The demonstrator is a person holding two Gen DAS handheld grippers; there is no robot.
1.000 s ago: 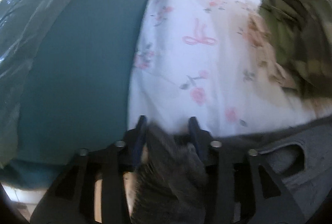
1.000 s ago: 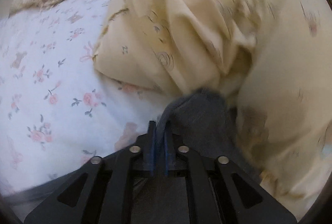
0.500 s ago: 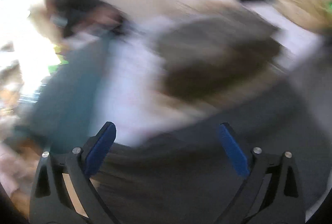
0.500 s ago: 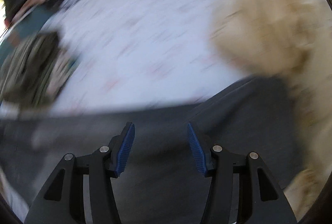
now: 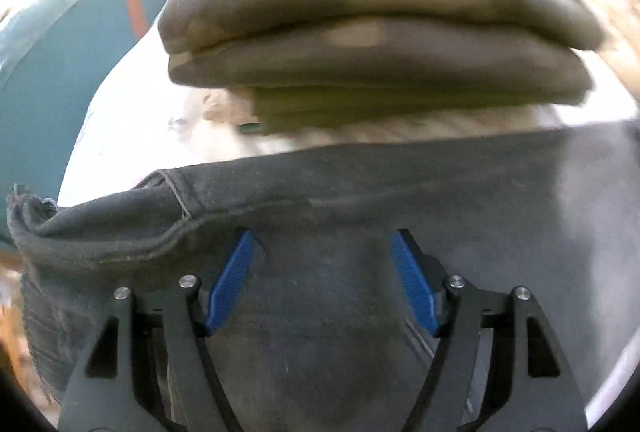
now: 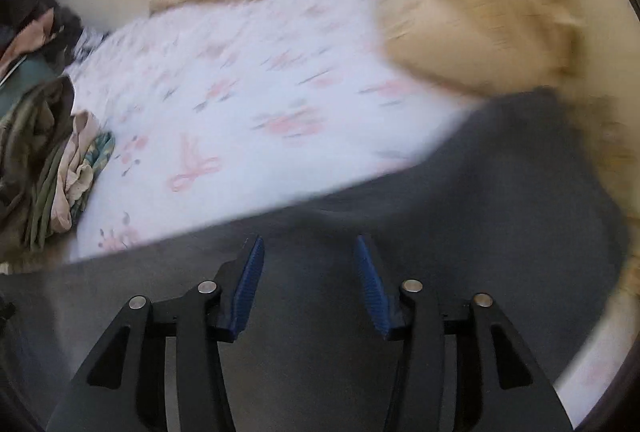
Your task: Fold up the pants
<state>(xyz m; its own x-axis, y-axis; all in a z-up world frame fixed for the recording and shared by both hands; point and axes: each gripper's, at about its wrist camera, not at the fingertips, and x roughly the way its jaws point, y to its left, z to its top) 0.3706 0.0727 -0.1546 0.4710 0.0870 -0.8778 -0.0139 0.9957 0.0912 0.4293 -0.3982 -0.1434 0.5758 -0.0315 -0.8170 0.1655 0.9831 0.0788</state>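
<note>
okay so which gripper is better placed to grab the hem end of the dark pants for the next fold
Left, probably. The left gripper hovers open beside the dark pants' stitched hem end. The right gripper, also open, sees only plain dark fabric, no hem.

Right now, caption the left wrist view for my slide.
Left gripper, jaws open, over dark grey pants on the bed, folded camouflage clothes beyond.

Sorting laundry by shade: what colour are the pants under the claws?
Dark charcoal grey pants, clearest in the left wrist view.
</note>
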